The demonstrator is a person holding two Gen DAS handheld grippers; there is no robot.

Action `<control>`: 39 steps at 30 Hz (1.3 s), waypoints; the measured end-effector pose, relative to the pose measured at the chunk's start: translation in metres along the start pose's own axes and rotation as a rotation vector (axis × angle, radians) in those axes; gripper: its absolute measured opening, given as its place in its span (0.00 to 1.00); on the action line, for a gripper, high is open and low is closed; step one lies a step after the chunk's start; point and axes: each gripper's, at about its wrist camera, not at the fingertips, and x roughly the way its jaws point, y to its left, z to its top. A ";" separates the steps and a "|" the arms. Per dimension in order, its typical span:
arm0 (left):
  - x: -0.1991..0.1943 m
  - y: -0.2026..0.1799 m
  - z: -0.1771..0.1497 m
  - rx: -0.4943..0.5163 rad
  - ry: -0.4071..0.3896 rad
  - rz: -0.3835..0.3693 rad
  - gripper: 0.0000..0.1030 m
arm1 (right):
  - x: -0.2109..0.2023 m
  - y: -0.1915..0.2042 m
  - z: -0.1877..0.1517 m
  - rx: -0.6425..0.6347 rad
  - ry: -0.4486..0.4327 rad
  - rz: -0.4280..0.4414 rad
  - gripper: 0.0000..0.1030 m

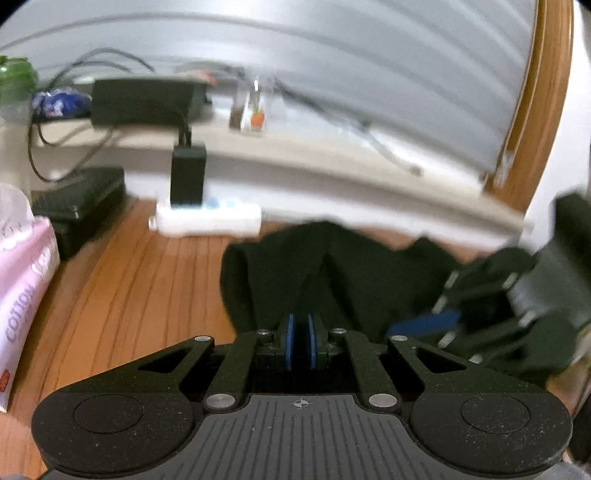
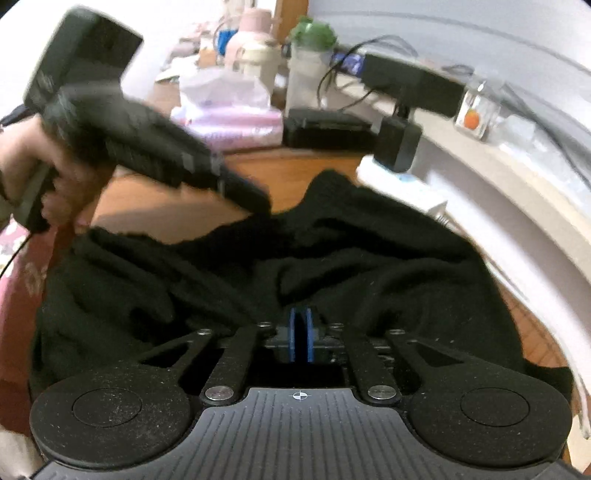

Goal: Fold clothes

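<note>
Wooden tabletop (image 1: 122, 280) carries black garment (image 2: 332, 258), bunched just ahead of both claws. Left gripper (image 1: 300, 334) and right gripper (image 2: 302, 332) each pinching fabric edge, pads nearly together; likely twin hold for lifting and spreading before fold. Power strip (image 1: 207, 219) beyond cloth.

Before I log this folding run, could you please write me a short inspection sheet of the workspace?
Surface: wooden table, partly bare.
Job's things: black garment, bunched and creased.
Clutter: pink tissue pack, black case, green plant.
Grippers: left gripper and right gripper both shut on cloth.
Cables: black adapter in a white power strip; wires along the ledge.
Surroundings: grey wall, wooden frame.
</note>
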 end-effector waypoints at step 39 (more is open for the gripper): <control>0.030 0.008 0.001 0.024 0.053 0.075 0.08 | -0.013 0.215 -0.049 -0.600 -0.089 -0.003 0.54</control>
